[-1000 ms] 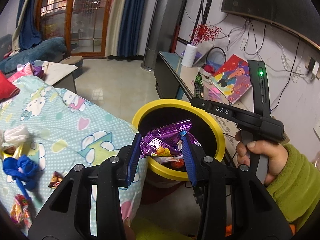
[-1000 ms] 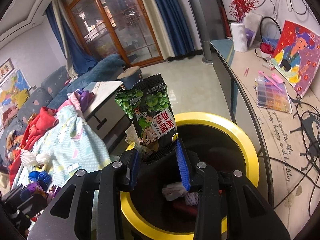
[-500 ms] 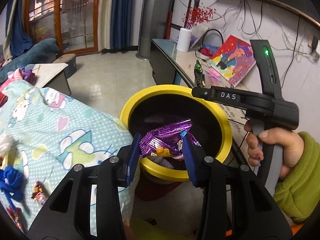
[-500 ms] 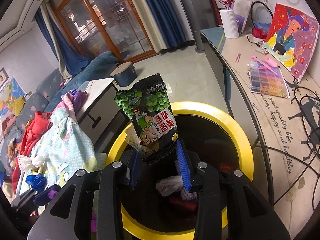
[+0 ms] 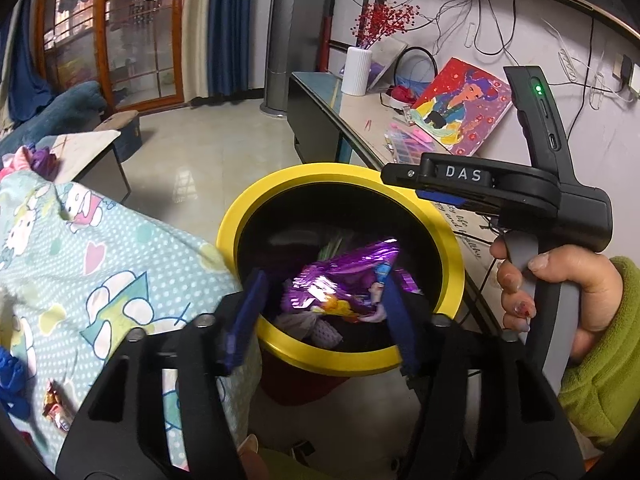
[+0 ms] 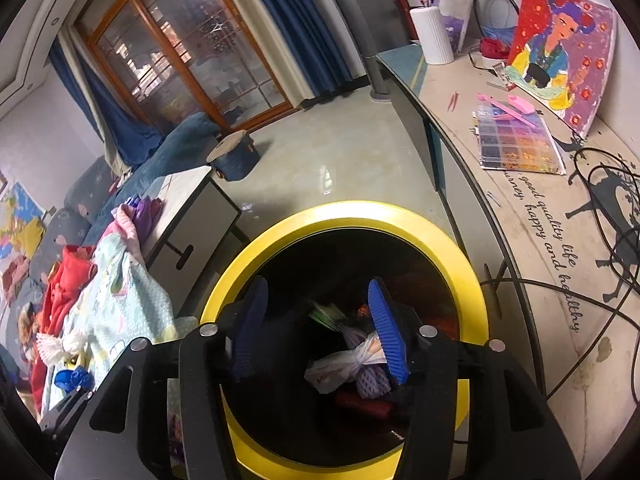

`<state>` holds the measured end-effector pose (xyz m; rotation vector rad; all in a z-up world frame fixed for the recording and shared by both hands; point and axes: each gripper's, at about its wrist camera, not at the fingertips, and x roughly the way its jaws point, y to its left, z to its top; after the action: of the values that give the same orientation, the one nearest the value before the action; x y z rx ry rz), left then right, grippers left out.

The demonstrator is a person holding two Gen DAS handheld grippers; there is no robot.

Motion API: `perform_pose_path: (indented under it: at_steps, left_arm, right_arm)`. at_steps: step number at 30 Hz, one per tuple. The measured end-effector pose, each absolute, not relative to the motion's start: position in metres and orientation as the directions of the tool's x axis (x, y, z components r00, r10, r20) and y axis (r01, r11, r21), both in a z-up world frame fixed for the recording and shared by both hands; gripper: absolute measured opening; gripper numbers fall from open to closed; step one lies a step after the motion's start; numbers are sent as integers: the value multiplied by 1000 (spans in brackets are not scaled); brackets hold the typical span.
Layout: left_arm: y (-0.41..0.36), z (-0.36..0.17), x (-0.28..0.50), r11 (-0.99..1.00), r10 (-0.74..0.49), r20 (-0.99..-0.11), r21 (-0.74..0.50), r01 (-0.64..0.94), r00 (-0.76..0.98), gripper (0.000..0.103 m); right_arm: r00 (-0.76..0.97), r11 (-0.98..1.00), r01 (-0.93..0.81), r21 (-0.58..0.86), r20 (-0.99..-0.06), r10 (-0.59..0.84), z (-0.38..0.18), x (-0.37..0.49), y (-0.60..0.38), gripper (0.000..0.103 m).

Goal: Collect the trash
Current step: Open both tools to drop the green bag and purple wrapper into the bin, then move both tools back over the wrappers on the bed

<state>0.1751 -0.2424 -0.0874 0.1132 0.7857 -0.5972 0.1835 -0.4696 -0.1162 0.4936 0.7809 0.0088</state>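
Trash drop: both claws just opened over the yellow-rimmed bin (image 6: 440,240) so wrappers fall inside — purple wrapper (image 5: 340,280) loose between left claw (image 5: 324,312) pads, right claw (image 6: 320,324) empty.

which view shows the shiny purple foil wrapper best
The left wrist view. The shiny purple foil wrapper sits there large and bright between the left gripper's blue pads, over the yellow-rimmed black bin. The jaws have just been opening, and the left pad stands clear of it. In the right wrist view I cannot pick it out.
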Motion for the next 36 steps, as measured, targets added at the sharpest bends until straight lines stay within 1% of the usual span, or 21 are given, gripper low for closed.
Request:
perform_pose_path:
  at_steps: [2, 3, 5, 7, 11, 13, 22, 32, 36]
  left_arm:
    - [-241, -87, 175, 832, -465, -689, -126, 540, 556, 65]
    - [-239, -86, 174, 834, -465, -685, -128, 536, 560, 71]
    - [-236, -85, 173, 836, -468, -682, -135, 532, 562, 73]
    - [-232, -82, 171, 840, -468, -675, -141, 524, 570, 82]
    - [-223, -75, 168, 852, -467, -657, -154, 501, 592, 87]
    - [-218, -72, 166, 860, -458, -649, -150, 487, 608, 92]
    - [-195, -55, 159, 897, -409, -608, -134, 421, 680, 92]
    - [-153, -37, 149, 942, -327, -558, -131, 308, 763, 92]
    - [-133, -33, 144, 955, -294, -543, -135, 264, 786, 92]
  right_arm:
    - [718, 885, 183, 428, -673, 177, -116, 183, -471, 60]
    - [720, 886, 186, 425, -672, 171, -116, 182, -471, 61]
    - [724, 887, 181, 425, -668, 172, -114, 182, -470, 61]
    - [730, 888, 176, 425, -662, 171, -112, 181, -468, 64]
    - [741, 894, 158, 419, -649, 173, -106, 180, -463, 66]
    - [742, 895, 155, 419, -647, 175, -104, 180, -462, 66]
    - [752, 902, 119, 415, -630, 191, -96, 178, -449, 67]
    - [760, 914, 6, 406, -595, 260, -73, 170, -411, 67]
    - [761, 918, -56, 393, -579, 294, -61, 164, -389, 71]
